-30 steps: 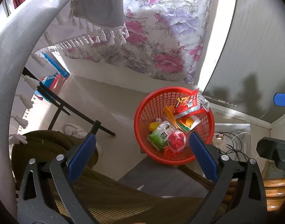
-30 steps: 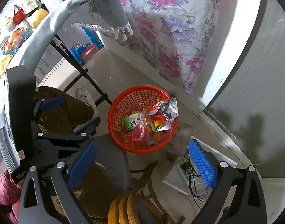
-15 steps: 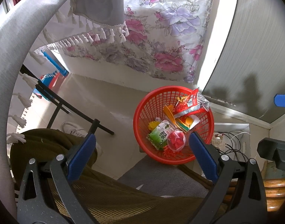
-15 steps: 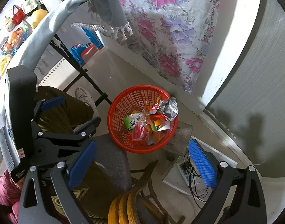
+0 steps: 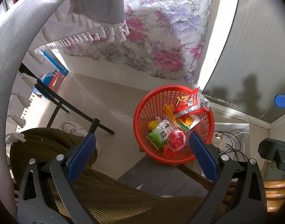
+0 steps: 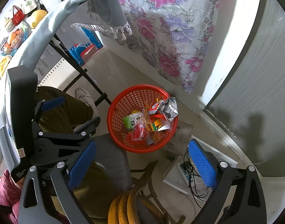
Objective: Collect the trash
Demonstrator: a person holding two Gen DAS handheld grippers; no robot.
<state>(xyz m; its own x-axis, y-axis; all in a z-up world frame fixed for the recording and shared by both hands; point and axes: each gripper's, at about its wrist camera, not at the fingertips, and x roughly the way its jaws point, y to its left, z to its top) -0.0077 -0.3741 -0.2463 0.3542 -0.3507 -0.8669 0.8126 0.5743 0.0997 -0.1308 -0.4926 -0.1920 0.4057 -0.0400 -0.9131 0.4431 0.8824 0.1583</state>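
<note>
One red basket (image 5: 153, 108), one green packet (image 5: 158, 135), one round red tub (image 5: 176, 140), one silver-lined wrapper (image 6: 168, 108), two claws.

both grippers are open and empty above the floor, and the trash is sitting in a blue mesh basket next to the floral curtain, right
Not quite: the basket is red, not blue, as the right wrist view shows. The rest holds: the left gripper and right gripper are open and empty, and the trash sits in the basket beside the floral curtain.

glossy plastic mesh basket (image 5: 151, 108), crinkled foil wrapper (image 6: 169, 108)
</note>
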